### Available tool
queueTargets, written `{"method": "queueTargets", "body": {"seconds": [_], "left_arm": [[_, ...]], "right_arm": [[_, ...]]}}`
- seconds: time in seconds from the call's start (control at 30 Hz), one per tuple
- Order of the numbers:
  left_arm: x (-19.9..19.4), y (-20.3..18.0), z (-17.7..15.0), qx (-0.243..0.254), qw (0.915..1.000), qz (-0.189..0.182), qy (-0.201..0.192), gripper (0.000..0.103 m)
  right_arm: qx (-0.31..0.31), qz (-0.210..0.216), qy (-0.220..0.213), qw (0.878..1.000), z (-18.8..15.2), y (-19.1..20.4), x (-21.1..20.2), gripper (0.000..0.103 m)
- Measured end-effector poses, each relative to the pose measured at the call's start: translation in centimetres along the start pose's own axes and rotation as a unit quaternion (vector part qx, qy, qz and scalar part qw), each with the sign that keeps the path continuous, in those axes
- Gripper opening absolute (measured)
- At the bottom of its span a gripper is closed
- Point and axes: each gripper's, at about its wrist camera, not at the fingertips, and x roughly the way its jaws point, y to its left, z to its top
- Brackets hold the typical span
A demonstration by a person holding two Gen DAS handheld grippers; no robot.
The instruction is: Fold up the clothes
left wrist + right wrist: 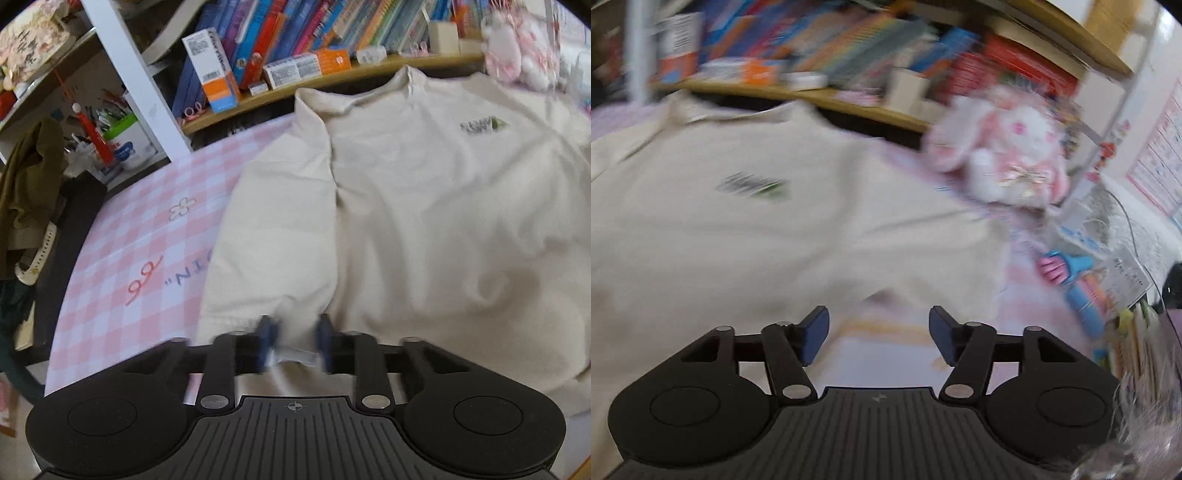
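A cream sweatshirt (424, 221) lies face up on the pink checked tablecloth (140, 229), its collar towards the bookshelf and a small green logo (484, 125) on the chest. Its left sleeve (280, 229) is laid down along the body. My left gripper (295, 334) is at the sleeve's cuff end, its blue pads (266, 332) closed in on bunched cream fabric. In the blurred right wrist view the sweatshirt (738, 240) fills the left half. My right gripper (879, 332) stands open over the tablecloth just off the garment's right edge, nothing between its fingers.
A wooden shelf (332, 85) packed with books and boxes runs along the far side of the table. A pink-and-white plush rabbit (1004, 155) sits at the back right. A pink and blue toy (1071, 269) and papers lie at the right. A dark olive garment (26, 177) hangs off the left.
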Motion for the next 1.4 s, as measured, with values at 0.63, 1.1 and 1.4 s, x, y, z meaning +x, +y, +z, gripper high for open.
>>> {"method": "queueTargets", "body": {"seconds": [0.63,1.1,1.4], "left_arm": [[12.2,25.8,4.9,-0.278,0.9601,0.001,0.035,0.013],[12.9,28.1,3.5,-0.285,0.9566,-0.052,0.035,0.03],[10.5,28.1,4.2,-0.294,0.9558,-0.008,-0.012,0.015]], "right_arm": [[-0.006,-0.084,0.078,0.993,-5.4,8.9,-4.6,0.063],[0.017,-0.089,0.102,0.991,-5.9,7.5,-4.5,0.068],[0.006,-0.089,0.1,0.991,-5.9,7.6,-4.5,0.069]]}}
